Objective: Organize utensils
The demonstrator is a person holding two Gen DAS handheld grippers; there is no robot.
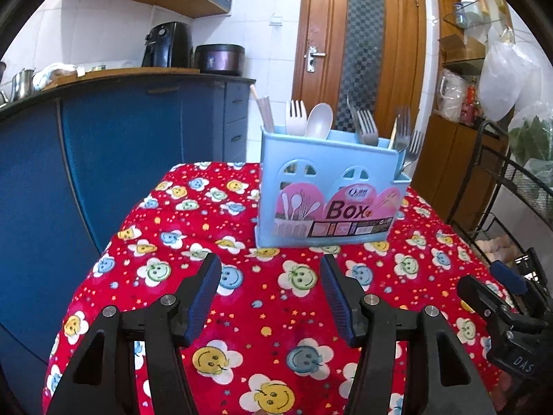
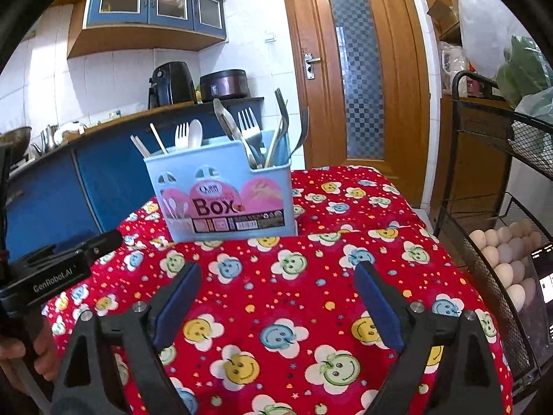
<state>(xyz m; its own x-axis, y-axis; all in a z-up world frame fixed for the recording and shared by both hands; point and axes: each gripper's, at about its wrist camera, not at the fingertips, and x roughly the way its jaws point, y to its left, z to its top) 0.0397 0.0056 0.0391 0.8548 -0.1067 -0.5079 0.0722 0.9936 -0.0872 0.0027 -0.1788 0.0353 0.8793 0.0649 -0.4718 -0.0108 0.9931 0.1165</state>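
The left gripper (image 1: pixel 271 276) points forward and slightly down, jaws parted with nothing between them. The right gripper (image 2: pixel 278 285) sits beside it at the same tilt, jaws spread wider, also empty. A hand (image 2: pixel 20 356) grips the left gripper's handle.

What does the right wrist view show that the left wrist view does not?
Only the right wrist view: the blue wall cabinets, a clear look at the eggs in the wire rack, and the left claw's labelled body at the left edge.
Only the left wrist view: glass shelves beside the door, and the right claw at the right edge.
Both: the blue utensil box holding forks and a white spoon on the red smiley cloth, the wooden door, and an open, empty claw in front.
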